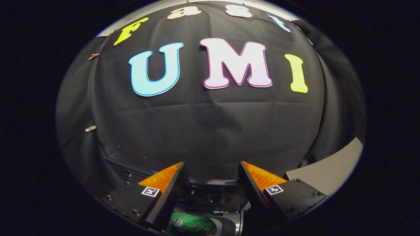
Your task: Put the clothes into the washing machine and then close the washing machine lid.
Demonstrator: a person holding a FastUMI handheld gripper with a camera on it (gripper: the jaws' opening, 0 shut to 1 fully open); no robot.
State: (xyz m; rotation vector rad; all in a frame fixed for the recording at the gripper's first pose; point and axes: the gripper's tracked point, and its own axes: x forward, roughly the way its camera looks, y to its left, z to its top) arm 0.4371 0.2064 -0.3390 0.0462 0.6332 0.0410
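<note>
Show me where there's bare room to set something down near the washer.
One free patch: the bare grey surface, beyond and outboard of the right finger, bordered by the black cloth wall. Crowded: the gap under the open gripper, where the dark washing machine top and a green item sit.

The gripper [211, 178] hangs with its two fingers spread wide and nothing between them, facing the booth's black cloth wall [210, 131]. Below the fingers lies the dark top of the washing machine [213, 196], something green [190, 224] visible inside. A pale grey surface [331, 170] lies right of the fingers.
</note>
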